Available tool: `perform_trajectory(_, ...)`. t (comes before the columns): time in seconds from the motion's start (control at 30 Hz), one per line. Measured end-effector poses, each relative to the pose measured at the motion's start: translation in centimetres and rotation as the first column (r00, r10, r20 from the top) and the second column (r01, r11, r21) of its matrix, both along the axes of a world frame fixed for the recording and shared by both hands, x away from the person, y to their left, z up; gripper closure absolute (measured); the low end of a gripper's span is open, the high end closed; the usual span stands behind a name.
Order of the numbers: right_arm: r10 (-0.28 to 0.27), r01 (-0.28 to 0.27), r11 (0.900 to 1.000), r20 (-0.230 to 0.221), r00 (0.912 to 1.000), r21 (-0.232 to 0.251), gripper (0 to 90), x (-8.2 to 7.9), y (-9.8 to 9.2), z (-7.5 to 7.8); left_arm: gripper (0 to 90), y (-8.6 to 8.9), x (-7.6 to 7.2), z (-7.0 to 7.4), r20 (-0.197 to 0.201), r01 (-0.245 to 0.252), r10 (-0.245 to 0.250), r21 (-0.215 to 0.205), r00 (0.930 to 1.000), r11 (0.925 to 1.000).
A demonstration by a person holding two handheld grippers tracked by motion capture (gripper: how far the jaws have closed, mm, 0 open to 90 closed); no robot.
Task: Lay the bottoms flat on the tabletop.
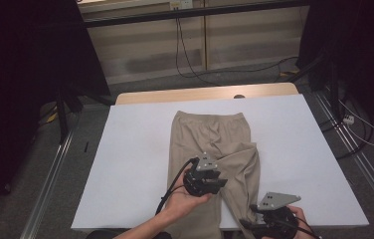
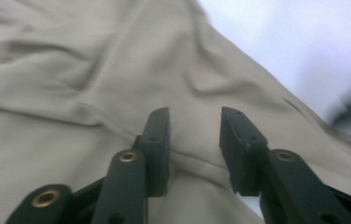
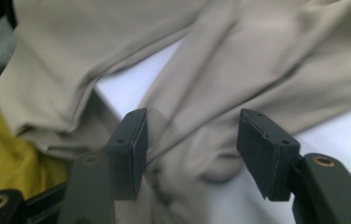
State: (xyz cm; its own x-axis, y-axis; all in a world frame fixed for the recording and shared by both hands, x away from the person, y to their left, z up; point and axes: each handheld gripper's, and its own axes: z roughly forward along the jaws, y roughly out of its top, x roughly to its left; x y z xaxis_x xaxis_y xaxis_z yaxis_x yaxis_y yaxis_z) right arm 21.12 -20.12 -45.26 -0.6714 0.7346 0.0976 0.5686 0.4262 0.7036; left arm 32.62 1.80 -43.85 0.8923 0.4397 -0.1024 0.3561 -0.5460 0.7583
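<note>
I am holding my left gripper [image 1: 210, 183] over the middle of the tan pants [image 1: 210, 137], with its jaws a little apart and nothing pinched between them. My right gripper [image 1: 264, 221] is sitting near the table's close edge by the right pant leg, jaws wide with cloth below, not squeezing. The pants are lying on the white table cover [image 1: 130, 159], one leg folded across, and a yellow cloth [image 3: 10, 154] is peeking beside them.
</note>
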Motion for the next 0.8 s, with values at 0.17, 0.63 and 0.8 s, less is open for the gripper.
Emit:
perform_trajectory(0.17, -0.085, 0.083, 0.996, 0.057, 0.9948, 0.038, 60.5, 2.1, -2.3, 0.8, 69.8, -1.2, -1.5, -1.1, -0.015, 0.084, -0.083, 0.036, 0.9964, 0.9958)
perform_trajectory(0.63, -0.080, 0.083, 0.994, 0.038, 0.9961, -0.076, 90.0, 5.5, -2.6, -0.4, 89.8, -1.7, -3.8, -1.7, -0.003, 0.203, -0.204, 0.112, 0.9790, 0.9727)
perform_trajectory(0.8, -0.077, 0.080, 0.991, 0.031, 0.9965, -0.106, 90.0, 4.6, -4.3, -0.1, 90.0, -0.9, -4.2, -1.5, -0.037, 0.233, -0.230, 0.099, 0.9724, 0.9674)
